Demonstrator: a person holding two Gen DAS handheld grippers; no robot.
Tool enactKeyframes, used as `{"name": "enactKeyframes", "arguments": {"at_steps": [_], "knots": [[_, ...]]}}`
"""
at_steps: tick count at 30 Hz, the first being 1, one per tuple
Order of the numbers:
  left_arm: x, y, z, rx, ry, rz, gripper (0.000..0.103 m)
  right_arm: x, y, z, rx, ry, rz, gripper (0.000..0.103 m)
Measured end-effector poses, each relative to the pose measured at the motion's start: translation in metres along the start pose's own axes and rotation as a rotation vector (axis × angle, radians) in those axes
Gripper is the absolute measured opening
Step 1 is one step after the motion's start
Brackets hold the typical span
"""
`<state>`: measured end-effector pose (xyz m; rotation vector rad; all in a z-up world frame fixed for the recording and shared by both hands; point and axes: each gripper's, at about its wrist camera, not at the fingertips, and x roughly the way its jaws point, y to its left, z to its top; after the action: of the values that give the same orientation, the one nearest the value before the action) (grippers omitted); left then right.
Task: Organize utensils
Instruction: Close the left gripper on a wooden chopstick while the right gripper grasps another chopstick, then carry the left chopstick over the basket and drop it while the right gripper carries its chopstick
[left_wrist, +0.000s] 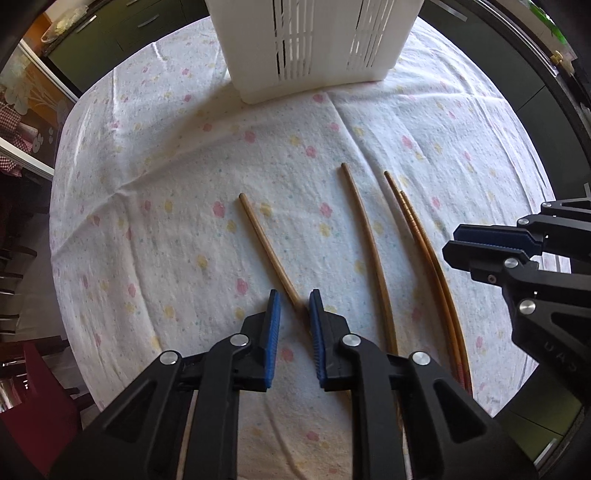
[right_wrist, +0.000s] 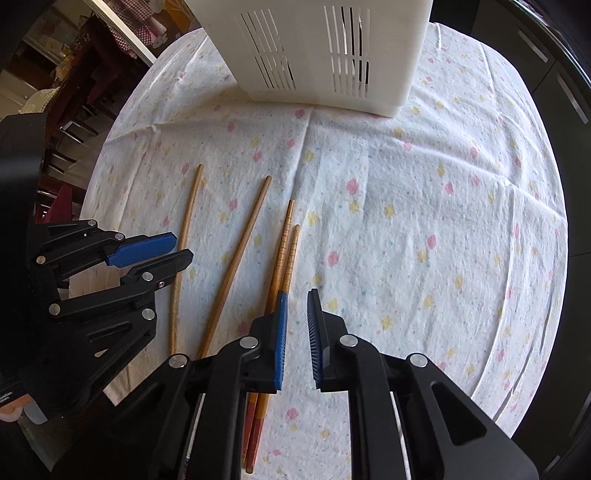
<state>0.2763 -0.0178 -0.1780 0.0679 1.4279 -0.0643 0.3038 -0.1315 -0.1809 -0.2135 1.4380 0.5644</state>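
Left gripper (left_wrist: 294, 301): ribbed blue pads parted, empty, straddling a plain wooden chopstick (left_wrist: 266, 248).
Right gripper (right_wrist: 296, 301): jaws apart, empty, beside the grooved chopstick pair (right_wrist: 286, 247).
Cloth (right_wrist: 424, 206): fuzzy, floral.
Basket (right_wrist: 317, 48): white slotted plastic, beyond all four chopsticks.

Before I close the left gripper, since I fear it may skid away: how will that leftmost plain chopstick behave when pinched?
The leftmost chopstick looks thin, straight and wooden, so probably stiff and light. Its rounded shaft may roll on the tablecloth if nudged. The left gripper stands open over its near end, so an end grip may let the far tip droop.
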Motion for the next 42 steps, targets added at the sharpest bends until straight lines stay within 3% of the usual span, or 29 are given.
{"name": "enactKeyframes", "arguments": {"at_steps": [8, 14, 18, 23, 33, 37, 39, 42], "knots": [[-0.001, 0.005, 0.004, 0.012, -0.007, -0.014, 0.013, 0.015, 0.007, 0.011, 0.001, 0.039, -0.016, 0.011], [-0.005, -0.003, -0.005, 0.02, -0.016, -0.021, 0.013, 0.021, 0.021, 0.012, -0.037, 0.063, -0.075, 0.012], [-0.005, 0.0, -0.007, 0.022, -0.03, -0.034, 0.012, 0.02, 0.017, 0.009, -0.024, 0.061, -0.066, 0.008], [-0.012, 0.009, -0.011, 0.001, -0.07, -0.093, 0.001, -0.002, 0.002, -0.002, 0.021, -0.011, 0.012, 0.006], [-0.051, 0.022, -0.017, -0.008, -0.161, -0.117, 0.0, -0.072, -0.012, -0.034, 0.027, -0.174, 0.085, 0.006], [-0.047, 0.022, -0.019, -0.015, -0.101, -0.137, 0.0, -0.087, -0.019, -0.042, 0.025, -0.195, 0.088, 0.006], [-0.034, 0.023, -0.015, -0.049, -0.05, -0.143, 0.009, -0.09, -0.022, -0.044, 0.026, -0.197, 0.084, 0.006], [-0.02, 0.02, -0.01, -0.064, -0.012, -0.082, 0.01, -0.09, -0.023, -0.046, 0.028, -0.196, 0.08, 0.006]]}}
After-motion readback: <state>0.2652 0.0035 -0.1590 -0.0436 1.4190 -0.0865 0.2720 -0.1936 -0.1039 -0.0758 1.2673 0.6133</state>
